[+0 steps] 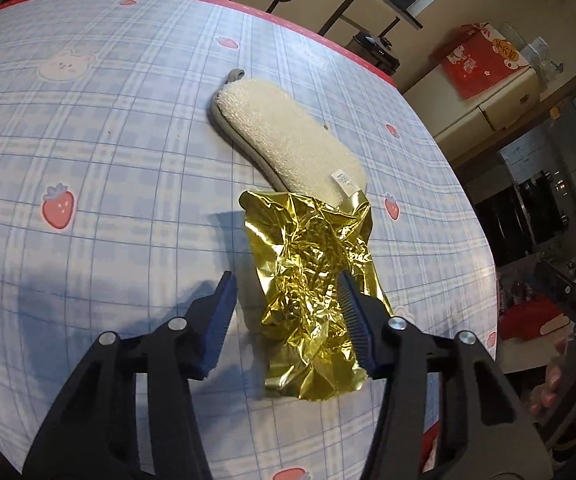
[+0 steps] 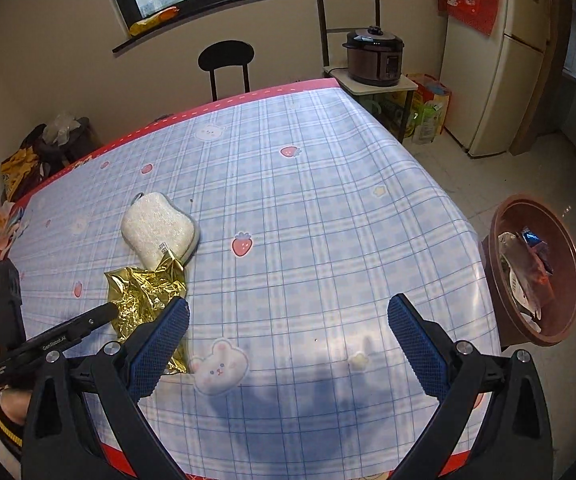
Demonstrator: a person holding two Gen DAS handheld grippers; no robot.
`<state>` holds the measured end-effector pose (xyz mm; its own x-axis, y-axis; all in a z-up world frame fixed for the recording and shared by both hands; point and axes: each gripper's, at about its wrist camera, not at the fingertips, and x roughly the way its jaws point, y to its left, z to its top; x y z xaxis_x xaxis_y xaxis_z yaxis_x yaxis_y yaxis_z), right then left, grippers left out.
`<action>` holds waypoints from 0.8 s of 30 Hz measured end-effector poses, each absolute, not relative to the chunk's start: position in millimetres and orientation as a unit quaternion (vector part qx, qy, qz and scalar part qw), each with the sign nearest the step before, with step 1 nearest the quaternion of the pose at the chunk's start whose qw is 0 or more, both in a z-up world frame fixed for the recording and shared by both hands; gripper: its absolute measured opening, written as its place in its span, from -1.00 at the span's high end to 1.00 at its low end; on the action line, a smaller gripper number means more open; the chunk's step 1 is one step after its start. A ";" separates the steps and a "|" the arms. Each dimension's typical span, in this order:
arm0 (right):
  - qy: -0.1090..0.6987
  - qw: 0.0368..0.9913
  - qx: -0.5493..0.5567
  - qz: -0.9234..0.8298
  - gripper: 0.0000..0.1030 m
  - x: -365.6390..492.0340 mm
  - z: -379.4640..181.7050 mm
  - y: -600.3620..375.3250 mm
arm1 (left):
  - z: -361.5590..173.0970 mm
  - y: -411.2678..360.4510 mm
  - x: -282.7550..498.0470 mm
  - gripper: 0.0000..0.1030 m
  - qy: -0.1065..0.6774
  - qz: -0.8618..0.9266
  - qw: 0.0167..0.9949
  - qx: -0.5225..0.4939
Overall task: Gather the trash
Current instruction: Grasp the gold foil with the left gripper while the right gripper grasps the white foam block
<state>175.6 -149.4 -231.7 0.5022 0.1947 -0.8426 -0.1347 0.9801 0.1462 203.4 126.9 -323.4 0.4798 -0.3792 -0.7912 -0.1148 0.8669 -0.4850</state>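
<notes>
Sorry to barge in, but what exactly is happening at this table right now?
A person with a gripper in each hand is clearing trash. The left gripper is open over a crumpled gold foil wrapper, its jaws astride it but not yet closed. The wrapper's far end lies against a white sponge on the checked tablecloth. The right gripper is open and holds nothing. A brown bin beside the table already holds some wrappers.
</notes>
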 end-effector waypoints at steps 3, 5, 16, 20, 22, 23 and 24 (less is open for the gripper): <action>0.495 0.863 0.028 0.094 -0.90 179.9 -236.4 -144.9 | -329.4 125.3 211.5 0.17 0.507 -0.095 0.820 -0.248; 0.498 0.862 0.027 0.093 -0.90 182.9 -238.8 -143.0 | -334.3 124.8 214.6 0.17 0.510 -0.097 0.818 -0.248; 0.495 0.857 -0.016 0.142 -0.90 209.2 -248.5 -92.3 | -312.7 147.7 190.1 0.80 0.486 -0.122 0.826 -0.260; 0.490 0.851 -0.044 0.185 -0.90 223.1 -255.7 -52.1 | -298.6 171.8 167.0 0.80 0.471 -0.121 0.828 -0.280; 0.489 0.845 -0.057 0.209 -0.90 231.5 -260.9 -27.8 | -295.4 183.1 157.0 0.80 0.465 -0.114 0.831 -0.283; 0.488 0.843 -0.060 0.219 -0.90 234.9 -263.0 -17.7 | -294.3 190.5 151.1 0.80 0.461 -0.109 0.832 -0.289; 0.487 0.840 -0.065 0.228 -0.90 239.0 -265.9 -5.2 | -293.9 195.9 145.6 0.80 0.458 -0.103 0.832 -0.295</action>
<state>239.0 -5.2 -265.9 0.4210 0.3206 -0.8486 -0.4472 0.8872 0.1133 145.6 195.9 -293.9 0.5586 -0.4420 -0.7019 -0.0993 0.8045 -0.5856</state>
